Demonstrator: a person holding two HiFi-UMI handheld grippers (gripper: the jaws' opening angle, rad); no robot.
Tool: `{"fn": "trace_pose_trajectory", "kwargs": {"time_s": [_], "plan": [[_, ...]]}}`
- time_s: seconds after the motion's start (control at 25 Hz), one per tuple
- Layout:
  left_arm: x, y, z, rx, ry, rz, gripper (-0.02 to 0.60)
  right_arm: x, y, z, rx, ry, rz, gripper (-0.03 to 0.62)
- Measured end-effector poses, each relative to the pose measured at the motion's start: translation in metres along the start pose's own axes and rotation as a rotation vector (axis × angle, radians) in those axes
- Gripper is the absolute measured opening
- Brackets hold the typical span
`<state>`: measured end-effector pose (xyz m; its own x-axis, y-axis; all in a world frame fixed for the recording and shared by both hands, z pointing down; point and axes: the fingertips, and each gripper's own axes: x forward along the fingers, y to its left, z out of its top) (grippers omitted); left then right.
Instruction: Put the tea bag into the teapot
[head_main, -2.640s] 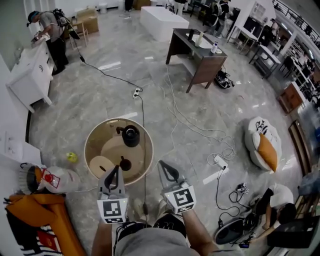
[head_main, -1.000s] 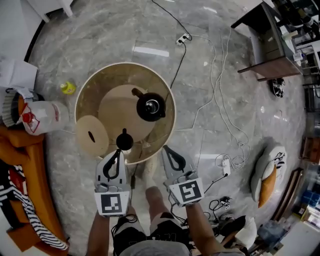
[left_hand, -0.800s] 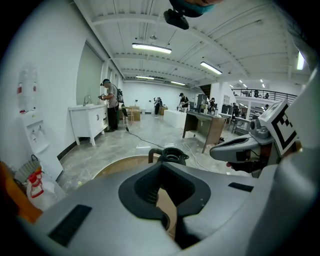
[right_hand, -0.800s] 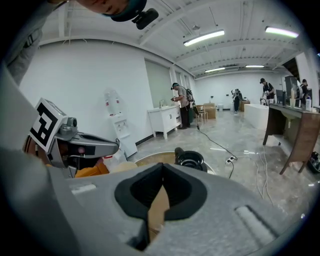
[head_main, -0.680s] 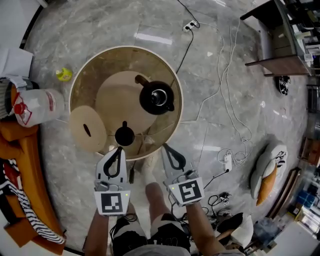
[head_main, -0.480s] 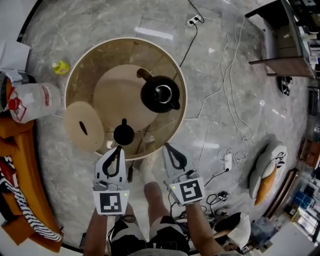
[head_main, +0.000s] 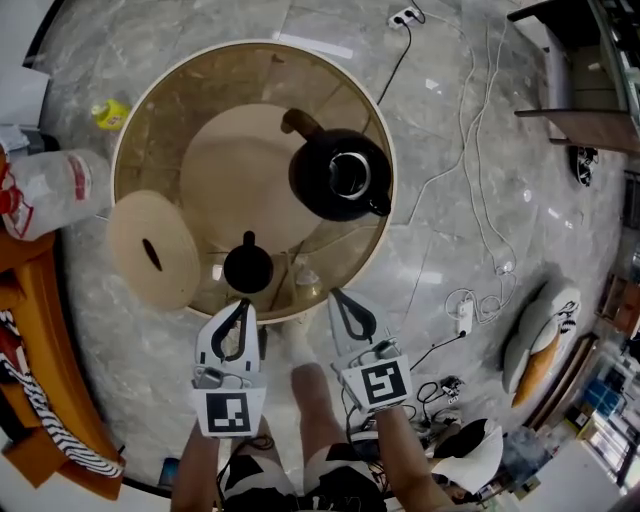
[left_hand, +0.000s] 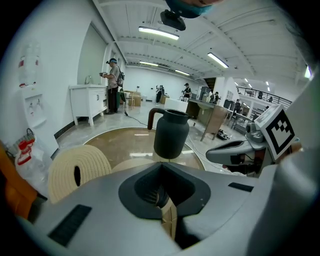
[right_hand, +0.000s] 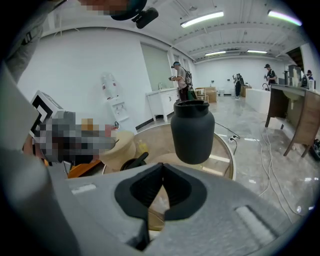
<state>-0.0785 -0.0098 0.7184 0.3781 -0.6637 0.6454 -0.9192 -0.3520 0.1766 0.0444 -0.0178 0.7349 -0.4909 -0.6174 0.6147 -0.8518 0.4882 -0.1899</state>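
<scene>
Saw the teapot (head_main: 340, 175) on the round table (head_main: 130, 130). Found the lid (head_main: 248, 268) left of the teapot and nearer the person, and the round mat (head_main: 150, 250) further left, at the rim. Noted the left gripper (head_main: 242, 305) and right gripper (head_main: 336, 295) nearer still.

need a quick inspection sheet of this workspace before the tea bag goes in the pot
surface: round glass table, mostly bare
job's things: black teapot upright, mouth open; lid lying apart on the glass; small pale packet, probably the tea bag, near the front rim
clutter: round beige disc with a slot, at the table's left edge
grippers: left tongs and right tongs both shut, empty, at the front rim
cables: white cables and power strip on the floor right of the table
surroundings: marble floor; plastic bag; yellow object; dark wooden table
</scene>
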Motion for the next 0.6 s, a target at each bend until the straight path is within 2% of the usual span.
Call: {"fn": "trace_pose_trajectory", "kwargs": {"time_s": [0.32, 0.36, 0.4, 0.6], "plan": [[0.013, -0.001, -0.023, -0.003, 0.015, -0.001, 0.017, 0.024, 0.006, -0.042, -0.005, 0.063, 0.053, 0.002], [0.014, -0.002, -0.023, -0.009, 0.015, -0.003, 0.017, 0.028, 0.008, -0.047, -0.003, 0.07, 0.065, 0.037], [0.014, -0.002, -0.024, -0.01, 0.015, -0.006, 0.017, 0.032, 0.01, -0.053, 0.001, 0.08, 0.075, 0.111], [0.018, -0.001, -0.028, -0.014, 0.012, -0.012, 0.017, 0.047, 0.009, -0.076, -0.016, 0.119, 0.062, 0.123]]}}
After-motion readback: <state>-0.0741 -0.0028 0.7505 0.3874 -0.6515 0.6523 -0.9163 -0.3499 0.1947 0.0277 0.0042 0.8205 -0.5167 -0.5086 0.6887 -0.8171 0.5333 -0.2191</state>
